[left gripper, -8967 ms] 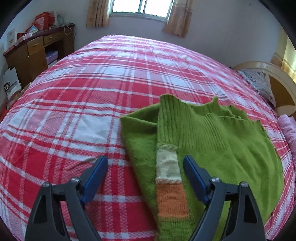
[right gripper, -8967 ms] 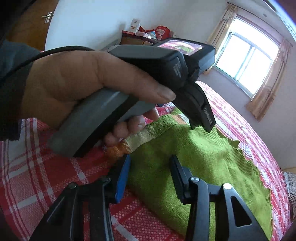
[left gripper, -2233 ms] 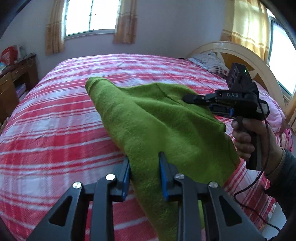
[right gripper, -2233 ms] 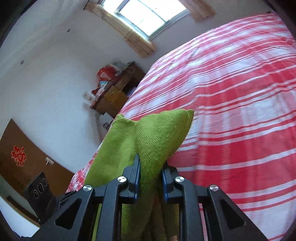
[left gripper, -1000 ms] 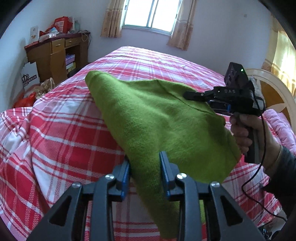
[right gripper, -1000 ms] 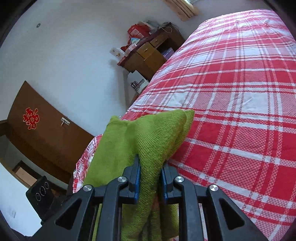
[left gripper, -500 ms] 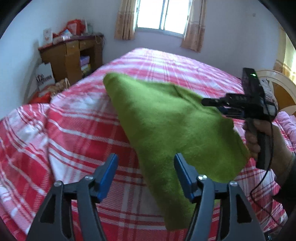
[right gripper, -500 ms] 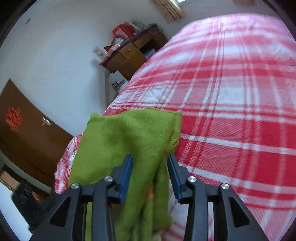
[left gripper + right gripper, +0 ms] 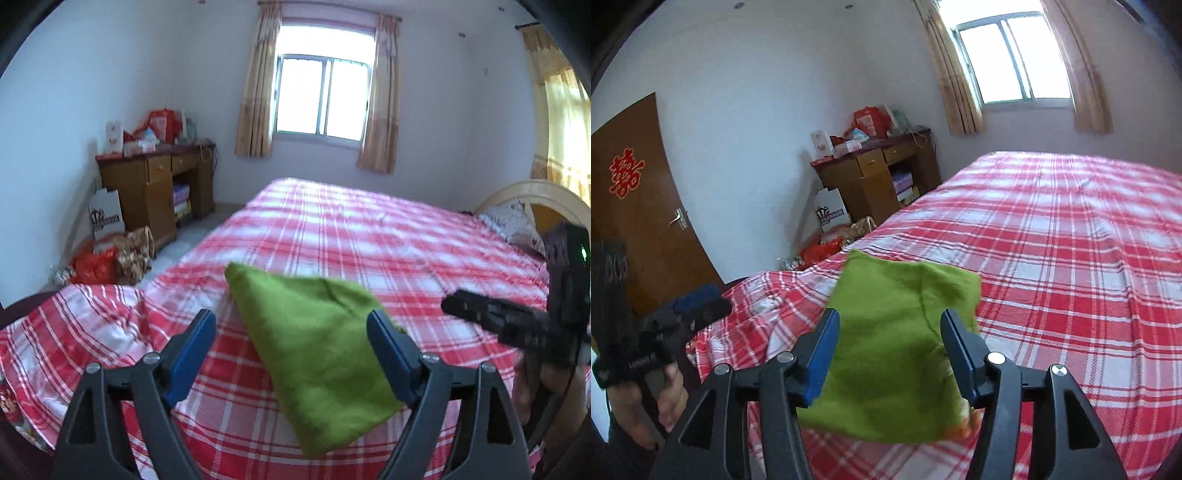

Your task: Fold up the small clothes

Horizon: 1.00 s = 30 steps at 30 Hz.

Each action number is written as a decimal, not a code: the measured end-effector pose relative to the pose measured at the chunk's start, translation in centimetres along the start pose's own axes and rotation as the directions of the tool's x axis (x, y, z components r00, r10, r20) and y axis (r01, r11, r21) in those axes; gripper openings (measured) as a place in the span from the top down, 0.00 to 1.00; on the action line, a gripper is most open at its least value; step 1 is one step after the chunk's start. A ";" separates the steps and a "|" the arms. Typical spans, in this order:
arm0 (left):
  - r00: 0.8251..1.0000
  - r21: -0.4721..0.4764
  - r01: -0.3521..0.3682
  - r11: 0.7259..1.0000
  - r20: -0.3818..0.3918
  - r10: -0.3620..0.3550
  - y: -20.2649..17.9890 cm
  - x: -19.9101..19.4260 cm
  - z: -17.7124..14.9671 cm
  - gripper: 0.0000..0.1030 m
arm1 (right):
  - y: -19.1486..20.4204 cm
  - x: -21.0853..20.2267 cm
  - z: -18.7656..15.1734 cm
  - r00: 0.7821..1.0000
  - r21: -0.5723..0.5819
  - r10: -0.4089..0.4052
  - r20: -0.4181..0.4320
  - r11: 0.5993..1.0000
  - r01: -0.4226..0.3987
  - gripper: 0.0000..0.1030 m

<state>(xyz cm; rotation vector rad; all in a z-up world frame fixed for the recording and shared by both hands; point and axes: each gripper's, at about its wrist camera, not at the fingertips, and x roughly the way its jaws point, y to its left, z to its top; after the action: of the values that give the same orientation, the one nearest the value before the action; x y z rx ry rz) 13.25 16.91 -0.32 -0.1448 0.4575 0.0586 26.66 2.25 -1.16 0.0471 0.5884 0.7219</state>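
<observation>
The left claw (image 9: 291, 350) is standing spread wide, its jaws having just been opening, and the folded green sweater (image 9: 314, 354) is showing between the blue pads (image 9: 388, 354) without either pad pressing on it. The right claw (image 9: 886, 354) is also standing apart, less widely, its jaws likewise having just been opening, with the sweater (image 9: 897, 350) framed between its pads and touched by neither. The sweater is looking released: a compact folded wedge at the near corner of the bed (image 9: 369, 236), though blur is making it hard to tell whether it is already lying flat on the plaid cover. From both claws the sweater is sitting straight ahead and slightly below. Its long axis is running from a narrow tip pointing toward the window (image 9: 321, 99) down to a broad end nearest the claws. Neither hand is clearly nearer; the right claw (image 9: 491, 314) is hanging off the sweater's right edge in the left view, and the left claw (image 9: 683, 314) off its left edge in the right view.
</observation>
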 end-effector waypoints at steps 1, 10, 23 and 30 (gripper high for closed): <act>1.000 0.001 0.000 1.000 0.019 0.000 0.0 -0.5 0.3 0.14 | 0.7 -0.7 -0.1 1.000 -0.017 -0.011 0.014 1.000 0.012 0.44; 0.997 0.000 -0.010 1.000 0.074 0.010 0.3 -1.3 1.0 0.05 | 3.5 -4.4 0.0 0.991 -0.101 -0.076 0.109 0.991 0.087 0.37; 0.997 -0.005 -0.011 1.000 0.073 0.011 0.5 -1.2 0.6 0.03 | 4.5 -5.7 -0.2 0.990 -0.130 -0.067 0.127 0.988 0.084 0.36; 0.997 -0.008 -0.018 1.000 0.075 0.018 0.3 -1.4 0.5 0.01 | 4.5 -5.8 -0.1 0.990 -0.138 -0.062 0.125 0.987 0.079 0.36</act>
<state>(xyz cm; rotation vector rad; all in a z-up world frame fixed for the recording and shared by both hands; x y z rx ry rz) 12.22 17.26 0.67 -0.1455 0.3836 0.0833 20.39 1.96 2.65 -0.0623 0.4202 0.6851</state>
